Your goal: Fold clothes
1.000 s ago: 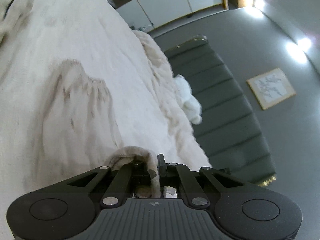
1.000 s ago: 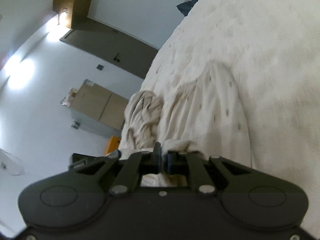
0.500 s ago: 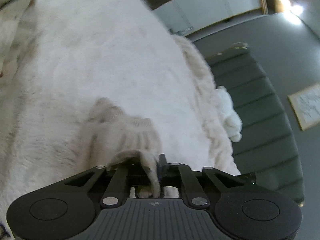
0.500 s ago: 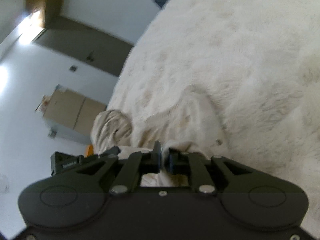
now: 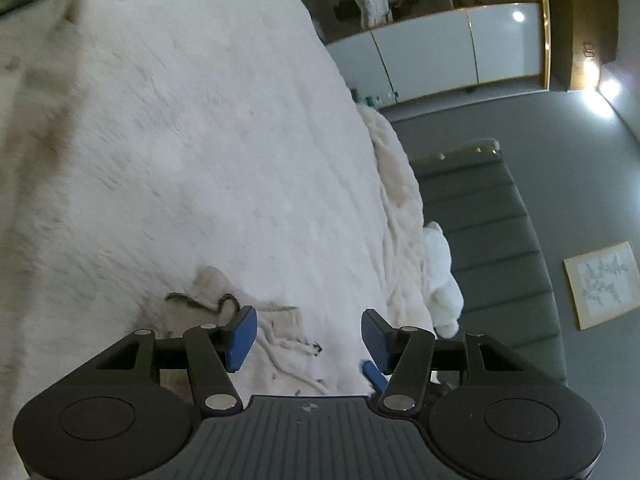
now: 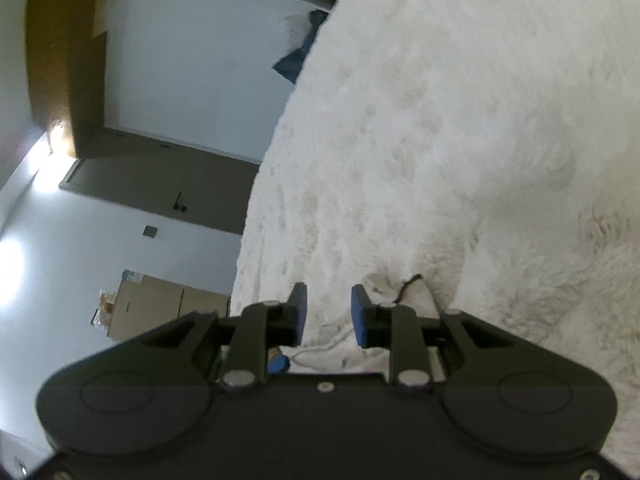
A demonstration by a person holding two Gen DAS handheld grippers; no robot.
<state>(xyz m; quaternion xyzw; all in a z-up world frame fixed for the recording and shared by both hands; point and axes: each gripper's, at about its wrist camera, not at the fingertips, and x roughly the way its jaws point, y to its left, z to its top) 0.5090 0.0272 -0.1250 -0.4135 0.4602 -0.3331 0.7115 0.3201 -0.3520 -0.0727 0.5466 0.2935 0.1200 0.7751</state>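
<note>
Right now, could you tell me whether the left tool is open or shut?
Open: the left tool shows its blue pads spread wide apart, nothing gripped between them.

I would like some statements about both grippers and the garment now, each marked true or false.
1. The left gripper is open. True.
2. The right gripper is shut on the garment. False: it is open and holds nothing.
3. The garment lies on the white blanket. True.
4. The garment hangs in the air. False: it rests on the blanket.
</note>
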